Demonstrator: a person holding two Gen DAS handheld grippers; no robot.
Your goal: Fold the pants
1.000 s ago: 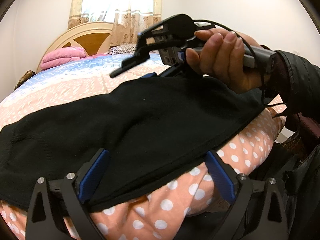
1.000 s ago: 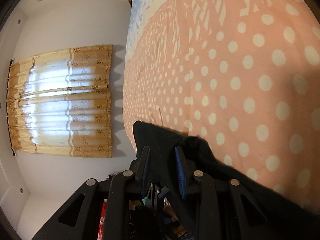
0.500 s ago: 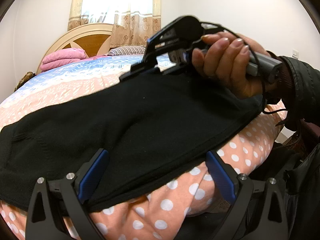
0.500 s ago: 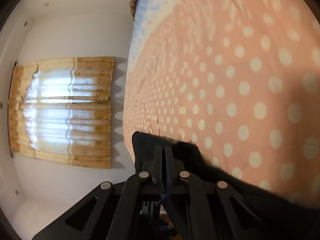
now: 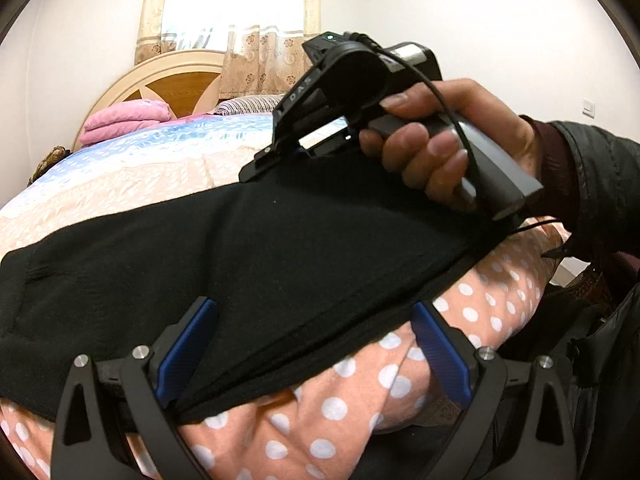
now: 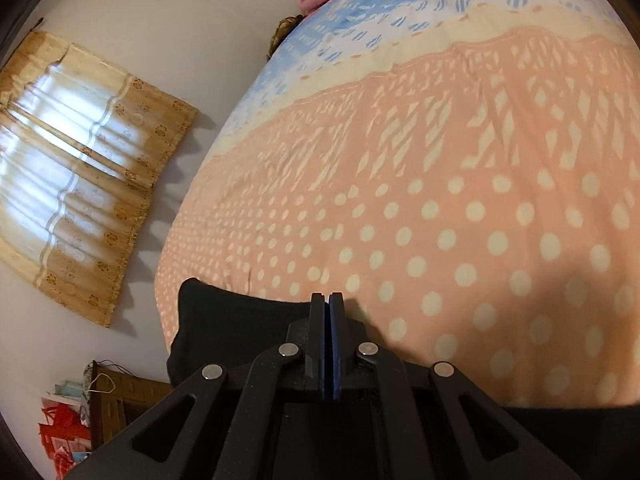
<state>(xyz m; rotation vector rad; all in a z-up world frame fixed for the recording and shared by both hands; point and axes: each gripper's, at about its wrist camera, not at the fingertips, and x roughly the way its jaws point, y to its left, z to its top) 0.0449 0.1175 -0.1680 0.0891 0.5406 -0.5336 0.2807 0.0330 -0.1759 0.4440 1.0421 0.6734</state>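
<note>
Jaws of the left gripper are spread wide, blue pads on either side of the near edge of the pants, gripping nothing. Jaws of the right gripper are pressed together, the pads meeting at the far edge of the black cloth; whether any fabric is pinched between them cannot be told. Bed: covered by a spread that is peach with white dots at the near end and blue and white toward the head. Pants: black, lying flat across the near end of the bed, running from the left of the left wrist view to the right, with stacked layers visible along the near edge. Right hand: wrapped around the handle of the right gripper, held just above the far right part of the pants. Headboard: wooden, arched, standing at the far end below a curtained window. Pink bedding: folded, resting at the head of the bed.
</note>
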